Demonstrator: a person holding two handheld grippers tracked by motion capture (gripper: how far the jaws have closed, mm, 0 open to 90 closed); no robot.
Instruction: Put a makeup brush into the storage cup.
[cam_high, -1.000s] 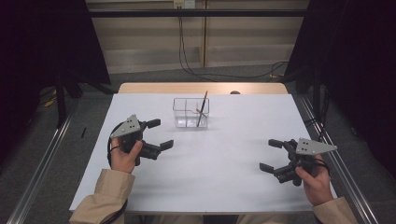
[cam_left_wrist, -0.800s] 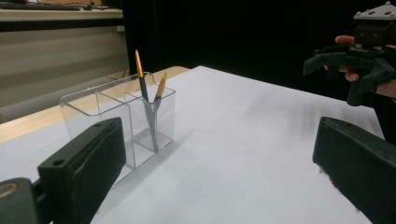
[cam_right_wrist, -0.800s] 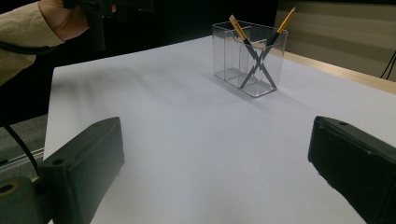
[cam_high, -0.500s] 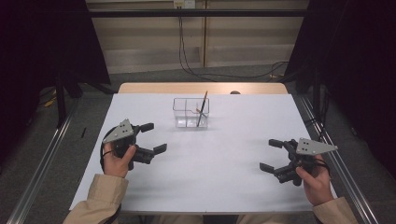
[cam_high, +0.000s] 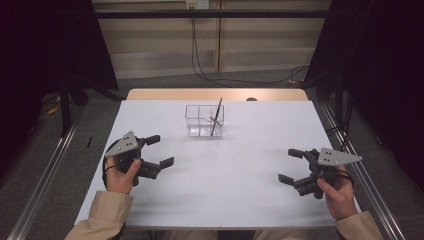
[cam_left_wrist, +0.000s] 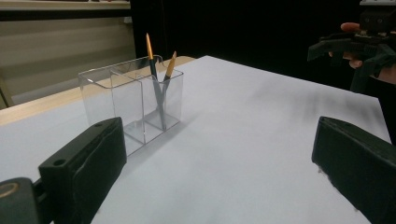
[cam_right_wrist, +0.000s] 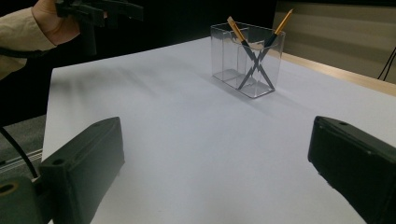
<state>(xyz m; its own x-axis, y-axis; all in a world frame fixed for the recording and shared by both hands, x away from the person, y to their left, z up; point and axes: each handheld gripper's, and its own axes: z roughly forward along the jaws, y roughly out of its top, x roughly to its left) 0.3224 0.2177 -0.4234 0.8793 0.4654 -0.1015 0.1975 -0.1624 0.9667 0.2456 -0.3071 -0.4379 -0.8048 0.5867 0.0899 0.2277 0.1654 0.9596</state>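
Left gripper (cam_high: 159, 151) at lower left of the high view, right gripper (cam_high: 291, 166) at lower right; jaws of each spread wide, holding nothing. Clear holder (cam_high: 204, 120) above frame centre, well apart from both. Two pencils (cam_right_wrist: 256, 49) crossed in one compartment, leaning on its walls, probably dropped in there. Broad bare white table (cam_high: 235, 165) between grippers and holder; edges near both hands.

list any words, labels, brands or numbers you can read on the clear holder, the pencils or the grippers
None can be read.
Clear holder: plain walls, no label.
Pencils: no legible print.
Left gripper and right gripper: black jaws and grey plates carry no readable marking.
White table sheet: blank.
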